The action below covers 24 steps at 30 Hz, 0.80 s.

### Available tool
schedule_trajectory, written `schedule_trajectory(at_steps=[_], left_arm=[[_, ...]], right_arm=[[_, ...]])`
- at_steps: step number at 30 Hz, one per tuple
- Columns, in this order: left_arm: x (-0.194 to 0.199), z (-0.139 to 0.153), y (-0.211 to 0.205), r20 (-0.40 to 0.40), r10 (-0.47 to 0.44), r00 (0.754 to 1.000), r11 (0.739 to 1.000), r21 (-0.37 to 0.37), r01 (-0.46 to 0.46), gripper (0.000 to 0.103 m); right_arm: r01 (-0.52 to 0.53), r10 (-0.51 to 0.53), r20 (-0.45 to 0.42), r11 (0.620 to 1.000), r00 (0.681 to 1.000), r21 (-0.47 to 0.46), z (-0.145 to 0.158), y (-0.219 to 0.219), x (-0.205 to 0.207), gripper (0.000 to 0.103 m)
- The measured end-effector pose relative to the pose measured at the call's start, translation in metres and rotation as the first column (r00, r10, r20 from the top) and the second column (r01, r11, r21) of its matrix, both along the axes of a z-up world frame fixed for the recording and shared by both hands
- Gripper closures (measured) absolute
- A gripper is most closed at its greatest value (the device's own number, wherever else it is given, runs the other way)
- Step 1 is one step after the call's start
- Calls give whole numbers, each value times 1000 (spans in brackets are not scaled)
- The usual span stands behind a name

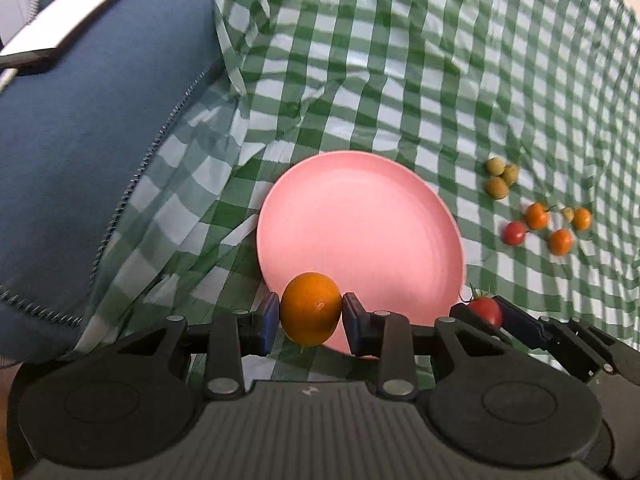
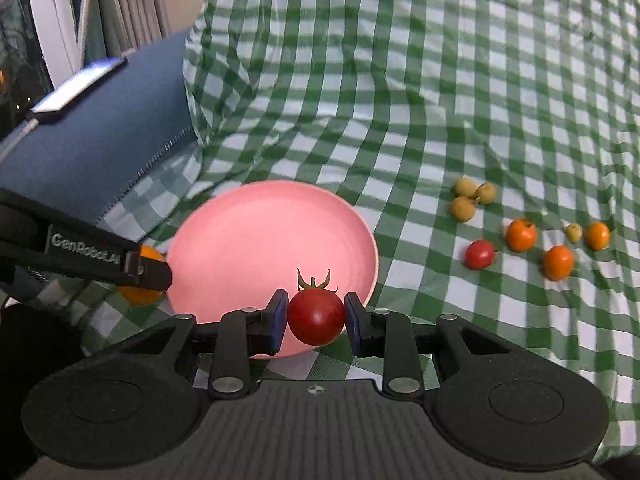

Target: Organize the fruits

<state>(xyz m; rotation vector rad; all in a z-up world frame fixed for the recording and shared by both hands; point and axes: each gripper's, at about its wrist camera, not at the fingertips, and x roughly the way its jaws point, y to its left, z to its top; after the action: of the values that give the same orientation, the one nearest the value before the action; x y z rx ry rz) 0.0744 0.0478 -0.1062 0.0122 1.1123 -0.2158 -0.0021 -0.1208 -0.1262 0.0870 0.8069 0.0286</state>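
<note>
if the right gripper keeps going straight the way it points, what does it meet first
Most likely the pink plate: the right gripper, shut on a red tomato, points across its near rim. Height above the plate is unclear, so it might pass over it.

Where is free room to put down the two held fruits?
The pink plate is bare all over. The cloth between the plate and the loose fruits is also free. It is crowded to the right, where green fruits and orange fruits lie close together.

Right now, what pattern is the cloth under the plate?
Green-and-white checks on the cloth, wrinkled around the pink plate; clearest in the right wrist view.
</note>
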Motion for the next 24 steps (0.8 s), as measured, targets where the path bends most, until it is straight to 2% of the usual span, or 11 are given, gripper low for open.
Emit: schedule_trajectory(at_steps=[5, 13, 14, 15, 16, 17, 18, 19, 21, 24], left_arm=[[22, -24, -12, -43, -19, 999, 999, 46, 21, 65], [47, -39, -26, -52, -56, 997, 992, 107, 61, 64], [49, -37, -26, -42, -62, 997, 993, 102, 66, 55], [51, -32, -26, -26, -69, 997, 994, 88, 71, 47], [51, -25, -24, -4, -70, 998, 995, 73, 70, 25], [50, -17, -20, 26, -58, 998, 996, 62, 57, 4], [47, -8, -16, 64, -33, 997, 998, 56, 30, 0], [43, 2, -10, 106, -7, 994, 999, 48, 2, 0], [33, 15, 0, 138, 2, 990, 999, 41, -8, 0], [9, 23, 16, 136, 40, 990, 997, 55, -48, 0]], right_arm=[[-16, 16, -44, 1000, 999, -6, -18, 1, 19, 71], [-25, 23, -90, 999, 996, -25, -36, 2, 41, 71], [-13, 12, -86, 1000, 996, -22, -35, 0, 42, 70], [-8, 7, -75, 1000, 997, -15, -33, -2, 42, 63], [-4, 4, -63, 1000, 998, -11, -29, -3, 41, 50], [6, -6, -49, 1000, 999, -11, -25, -5, 38, 44], [17, -18, -38, 1000, 999, -15, -20, -7, 35, 33], [22, -23, -33, 1000, 999, -16, -15, -8, 30, 27], [15, -15, -28, 1000, 999, -3, -4, -10, 15, 22], [17, -17, -20, 1000, 1000, 12, 8, -9, -16, 16]])
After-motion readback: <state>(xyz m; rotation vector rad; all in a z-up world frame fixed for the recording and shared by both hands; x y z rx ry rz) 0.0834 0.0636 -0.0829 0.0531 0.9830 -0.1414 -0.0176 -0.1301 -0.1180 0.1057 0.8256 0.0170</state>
